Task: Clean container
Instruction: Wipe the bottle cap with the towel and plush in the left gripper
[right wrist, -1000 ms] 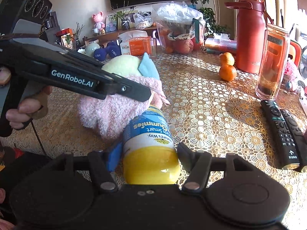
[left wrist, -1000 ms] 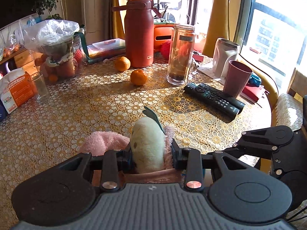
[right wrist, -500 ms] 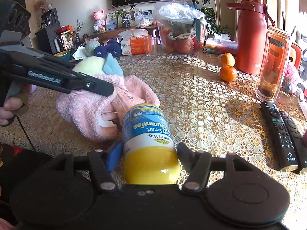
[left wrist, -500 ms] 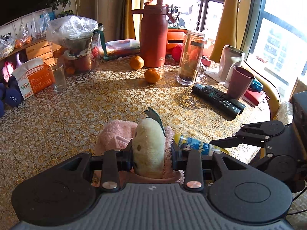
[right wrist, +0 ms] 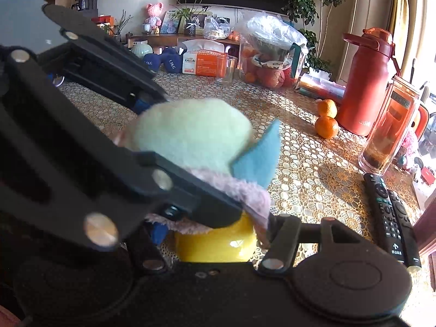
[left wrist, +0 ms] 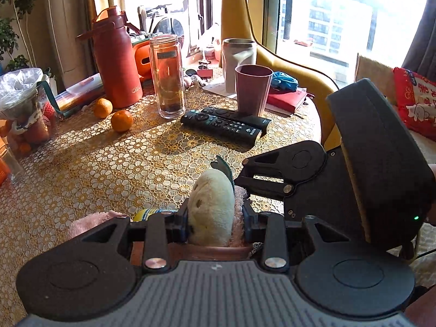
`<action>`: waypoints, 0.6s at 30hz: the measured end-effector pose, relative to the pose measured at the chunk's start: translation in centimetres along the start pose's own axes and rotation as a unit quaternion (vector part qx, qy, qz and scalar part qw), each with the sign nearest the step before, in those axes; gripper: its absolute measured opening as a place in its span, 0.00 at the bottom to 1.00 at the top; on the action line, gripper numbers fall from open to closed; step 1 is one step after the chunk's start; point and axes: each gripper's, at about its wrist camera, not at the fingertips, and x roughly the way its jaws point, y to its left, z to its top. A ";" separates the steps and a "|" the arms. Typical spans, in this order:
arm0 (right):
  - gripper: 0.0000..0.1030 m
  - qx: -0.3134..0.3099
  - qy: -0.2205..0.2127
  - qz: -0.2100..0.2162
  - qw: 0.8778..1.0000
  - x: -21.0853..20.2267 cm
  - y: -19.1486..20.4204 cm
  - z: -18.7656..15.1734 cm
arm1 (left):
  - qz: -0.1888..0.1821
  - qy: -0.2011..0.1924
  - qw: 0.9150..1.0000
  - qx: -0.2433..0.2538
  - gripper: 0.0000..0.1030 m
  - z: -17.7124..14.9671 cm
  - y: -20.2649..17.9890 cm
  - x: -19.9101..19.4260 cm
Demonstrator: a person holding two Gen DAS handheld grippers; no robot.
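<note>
Sunlit lace-covered table (left wrist: 114,163), wiping step in hand: cloth pressed over bottle
Yellow-capped gummy bottle (right wrist: 215,241) clamped cap-end in right gripper (right wrist: 215,245), jaws closed snug on both sides, low over near table edge; plush pink-and-cream cloth (right wrist: 190,136) pinched tight in left gripper (left wrist: 215,218), draped over bottle body, covering label. Judged mid-wipe; next move calls for rubbing or twisting cloth along bottle while keeping firm hold on both. Bottle contents not visible. Farther out: clear glass tumbler (left wrist: 167,76) with dark dregs at bottom, red flask (left wrist: 115,60) closed, pink cup (left wrist: 252,90) and steel cup (left wrist: 237,54) with insides out of sight, bagged bowl of fruit (right wrist: 272,57), two oranges (left wrist: 121,120) loose, two remotes (left wrist: 226,124) beside cup
</note>
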 end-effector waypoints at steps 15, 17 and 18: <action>0.65 0.088 -0.011 0.022 0.996 -0.2 -2.0 -1.9 | 0.030 -0.002 0.996 -0.080 0.34 -0.4 5.2 0.6; 0.65 0.107 -0.010 0.030 0.994 -0.2 -2.4 -2.2 | 0.037 -0.005 0.995 -0.091 0.35 -0.5 5.9 0.5; 0.65 0.116 -0.010 0.032 0.993 -0.1 -2.5 -2.4 | 0.039 -0.006 0.994 -0.100 0.35 -0.7 6.4 0.4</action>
